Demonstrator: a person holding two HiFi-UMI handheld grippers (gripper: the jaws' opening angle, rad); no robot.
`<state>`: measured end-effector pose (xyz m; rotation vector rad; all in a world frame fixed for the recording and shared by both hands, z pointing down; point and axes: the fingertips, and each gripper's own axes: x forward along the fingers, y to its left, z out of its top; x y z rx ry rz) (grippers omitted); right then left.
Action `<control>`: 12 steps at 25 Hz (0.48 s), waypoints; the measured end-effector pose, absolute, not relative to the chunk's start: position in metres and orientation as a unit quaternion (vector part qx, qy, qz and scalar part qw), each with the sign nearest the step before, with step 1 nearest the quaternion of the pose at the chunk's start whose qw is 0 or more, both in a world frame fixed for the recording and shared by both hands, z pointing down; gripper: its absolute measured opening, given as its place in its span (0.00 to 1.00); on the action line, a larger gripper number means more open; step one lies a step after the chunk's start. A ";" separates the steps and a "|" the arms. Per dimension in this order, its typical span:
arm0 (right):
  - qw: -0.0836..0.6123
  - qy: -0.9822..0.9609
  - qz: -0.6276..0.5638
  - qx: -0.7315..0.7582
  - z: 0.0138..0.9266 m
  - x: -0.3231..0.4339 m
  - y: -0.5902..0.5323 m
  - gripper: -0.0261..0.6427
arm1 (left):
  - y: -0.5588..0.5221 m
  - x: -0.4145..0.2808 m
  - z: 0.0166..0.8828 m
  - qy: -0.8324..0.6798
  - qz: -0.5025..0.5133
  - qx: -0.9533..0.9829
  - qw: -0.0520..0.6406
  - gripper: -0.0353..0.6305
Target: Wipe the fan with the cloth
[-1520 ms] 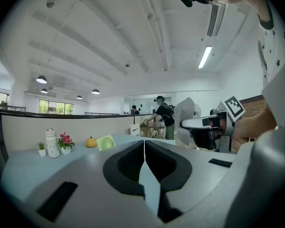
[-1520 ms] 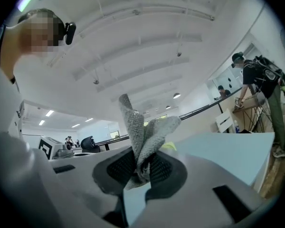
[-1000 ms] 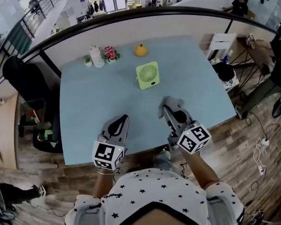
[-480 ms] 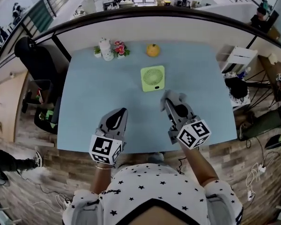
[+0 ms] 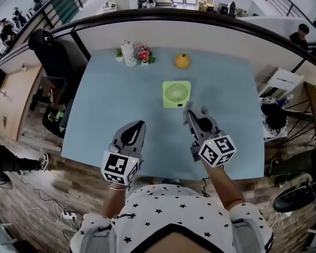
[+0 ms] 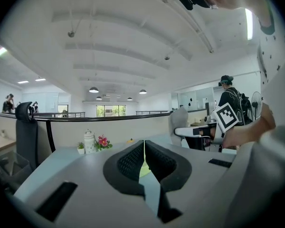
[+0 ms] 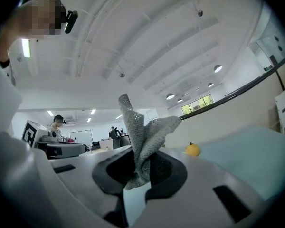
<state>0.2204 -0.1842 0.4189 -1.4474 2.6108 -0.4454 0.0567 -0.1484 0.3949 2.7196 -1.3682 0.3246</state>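
Grey cloth [image 7: 141, 137] is pinched in your right tool [image 5: 193, 117], now nearer the green fan [image 5: 177, 94] just ahead of it, so wiping can start; your left tool [image 5: 137, 127] is closed, empty.

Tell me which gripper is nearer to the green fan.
Right. The right gripper, clamping the cloth, is just short of the fan; the left gripper sits farther back and to its left.

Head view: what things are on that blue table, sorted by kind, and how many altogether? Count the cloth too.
Fan: 1
Cloth, pinched in the right gripper above the table: 1
Orange fruit: 1
White jar: 1
Small plants: 2, one green, one with pink flowers
Total: 6
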 end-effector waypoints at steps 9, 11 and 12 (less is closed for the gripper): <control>0.022 0.873 -0.153 -0.462 0.444 0.195 -0.224 0.09 | -0.163 0.030 0.407 -0.485 0.114 0.865 0.055 0.10; 0.014 0.871 -0.157 -0.465 0.449 0.193 -0.233 0.09 | -0.170 0.028 0.406 -0.487 0.111 0.864 0.056 0.10; 0.010 0.870 -0.159 -0.467 0.452 0.192 -0.237 0.09 | -0.173 0.028 0.405 -0.488 0.110 0.864 0.056 0.10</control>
